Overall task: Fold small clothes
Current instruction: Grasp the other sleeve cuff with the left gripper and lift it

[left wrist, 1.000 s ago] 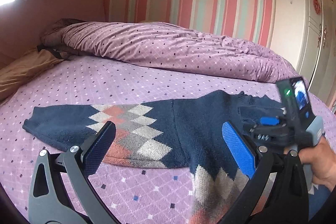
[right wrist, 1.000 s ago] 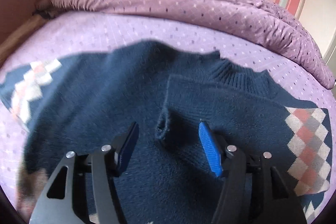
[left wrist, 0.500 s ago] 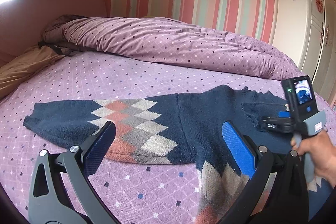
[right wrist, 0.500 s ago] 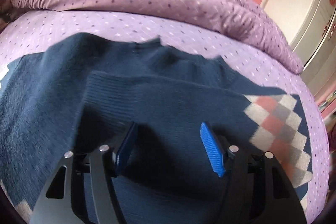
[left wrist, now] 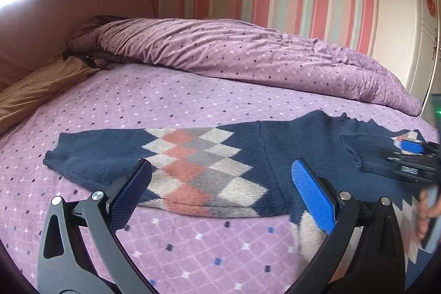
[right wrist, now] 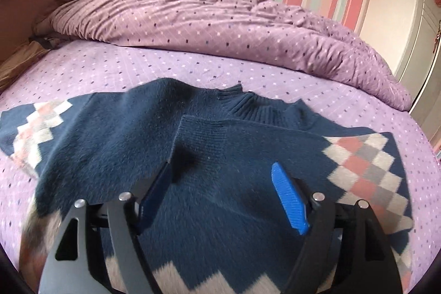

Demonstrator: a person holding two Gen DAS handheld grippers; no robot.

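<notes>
Jaws of both grippers spread, empty, over the navy argyle sweater [right wrist: 220,156] on the bed [left wrist: 165,101]; no legible writing.

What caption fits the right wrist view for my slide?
Open right tongs hover above a navy argyle sweater, its right sleeve folded across the chest, on a purple bedspread.

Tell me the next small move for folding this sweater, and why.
Probably bring the open left gripper down onto the outstretched sleeve of the navy knitted sweater with argyle diamonds and grip it near the cuff. That sleeve lies flat on the purple bedspread, while the other sleeve is folded across the body, and the right gripper is open.
</notes>
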